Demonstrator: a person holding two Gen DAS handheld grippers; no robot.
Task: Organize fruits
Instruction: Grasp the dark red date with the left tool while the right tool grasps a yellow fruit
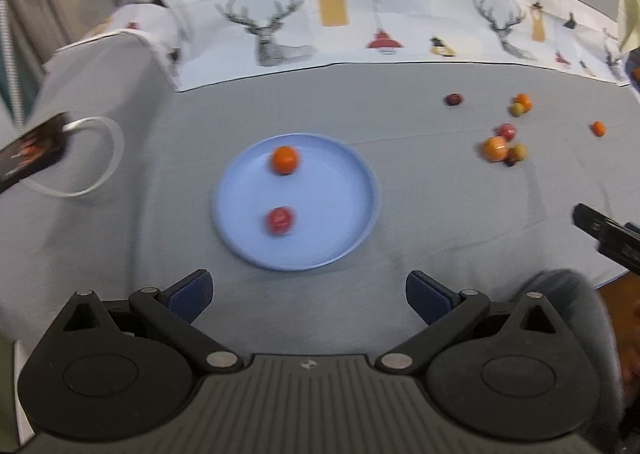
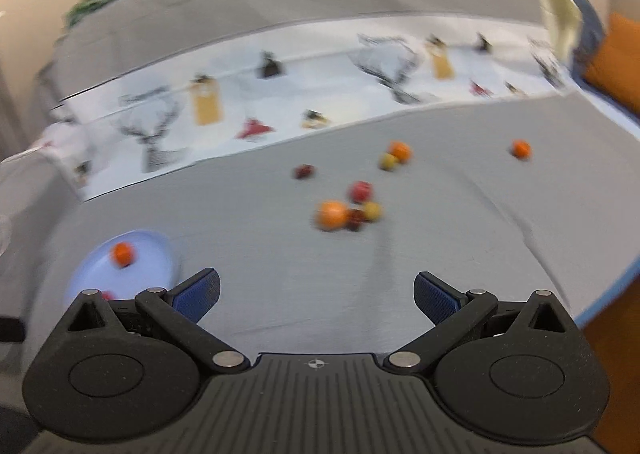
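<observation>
A light blue plate point(image 1: 332, 189) lies on the grey cloth with an orange fruit point(image 1: 285, 159) and a red fruit point(image 1: 279, 220) on it. My left gripper point(image 1: 309, 296) hangs open just in front of the plate, holding nothing. To the right lie several loose fruits: a big orange one point(image 2: 331, 215), a red one point(image 2: 361, 190), a yellowish one point(image 2: 372, 210), a dark one point(image 2: 304, 171). My right gripper point(image 2: 316, 294) is open and empty, short of that cluster. The plate point(image 2: 156, 258) shows at the left of the right wrist view.
A patterned white cloth point(image 1: 360, 21) with deer and lamps runs along the table's back. A white ring and a dark card point(image 1: 28, 151) sit at the far left. The other gripper's black body point(image 1: 608, 234) pokes in at the right. The table's front right edge point(image 2: 600, 306) is close.
</observation>
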